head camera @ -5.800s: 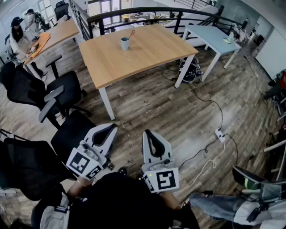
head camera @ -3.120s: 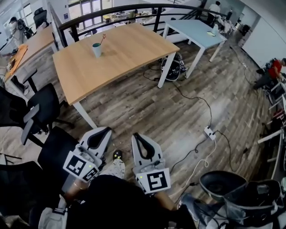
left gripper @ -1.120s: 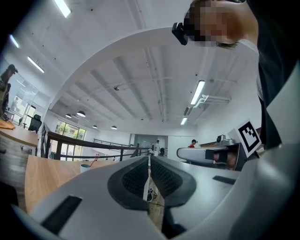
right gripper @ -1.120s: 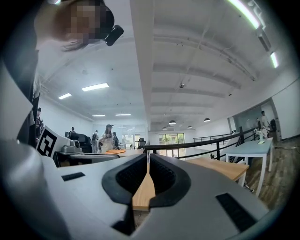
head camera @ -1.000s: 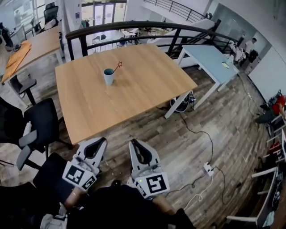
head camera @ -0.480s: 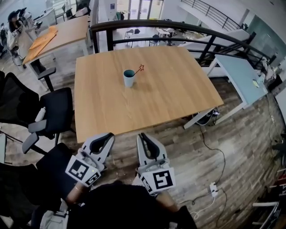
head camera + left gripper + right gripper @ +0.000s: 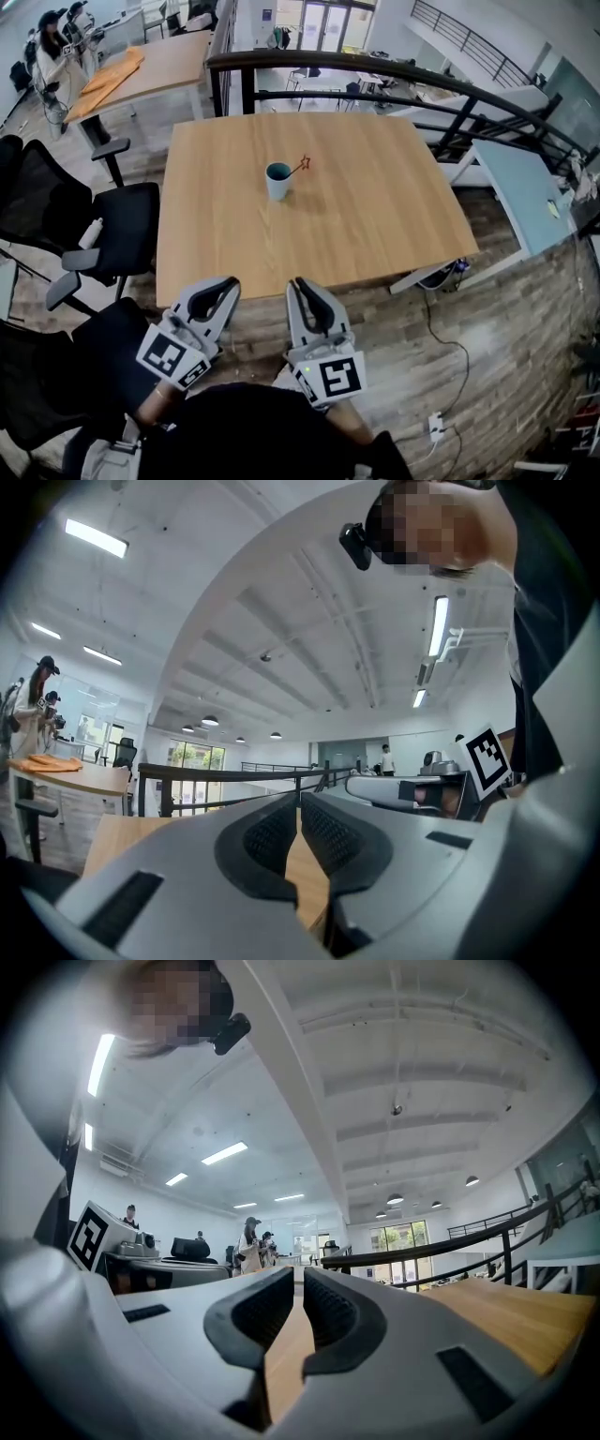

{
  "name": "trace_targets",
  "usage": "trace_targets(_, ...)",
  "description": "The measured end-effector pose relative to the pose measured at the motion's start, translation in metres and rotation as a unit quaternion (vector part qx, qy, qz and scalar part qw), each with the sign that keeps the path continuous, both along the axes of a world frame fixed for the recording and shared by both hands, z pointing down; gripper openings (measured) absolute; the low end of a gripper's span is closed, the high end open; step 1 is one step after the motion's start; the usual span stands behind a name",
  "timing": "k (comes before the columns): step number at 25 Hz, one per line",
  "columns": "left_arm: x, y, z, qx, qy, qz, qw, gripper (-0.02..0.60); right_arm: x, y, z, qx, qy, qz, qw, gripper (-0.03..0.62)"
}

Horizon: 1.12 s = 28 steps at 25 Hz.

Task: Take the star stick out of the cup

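Observation:
A teal cup [image 7: 277, 181] stands upright near the middle of the wooden table [image 7: 375, 225]. The star stick [image 7: 300, 166], thin with a red star at its tip, leans out of the cup to the right. Both grippers hang low in the head view, short of the table's near edge and far from the cup. My left gripper [image 7: 222, 287] [image 7: 299, 806] is shut with nothing between its jaws. My right gripper [image 7: 302, 287] [image 7: 298, 1288] is likewise shut and holds nothing. Neither gripper view shows the cup or the stick.
Black office chairs [image 7: 112, 217] crowd the left side of the table. A dark railing [image 7: 375, 67] runs behind it. A pale blue table [image 7: 514, 192] stands to the right, a second wooden table [image 7: 141, 64] at the back left. A power strip [image 7: 436, 427] lies on the floor.
The head view has swung so the table and cup sit more centred and slightly nearer. Both grippers keep the same shut pose below the table's near edge.

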State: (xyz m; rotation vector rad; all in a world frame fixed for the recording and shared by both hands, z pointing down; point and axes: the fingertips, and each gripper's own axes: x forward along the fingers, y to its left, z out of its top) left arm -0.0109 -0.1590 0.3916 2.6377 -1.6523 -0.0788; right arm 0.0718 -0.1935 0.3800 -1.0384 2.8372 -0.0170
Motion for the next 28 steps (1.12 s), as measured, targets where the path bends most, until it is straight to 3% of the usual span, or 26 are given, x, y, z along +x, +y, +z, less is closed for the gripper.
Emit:
trace_targets(17,0.041,-0.097,0.002,-0.003,-0.008,-0.055,0.9984,0.023,0.04,-0.102,0.0,0.011,0.003,-0.051,0.999,0.028)
trace_targets(28,0.035,-0.138,0.02,-0.025,-0.025,-0.077,0.9964,0.023,0.038,-0.159,0.022,-0.002,0.001,-0.062,0.998,0.028)
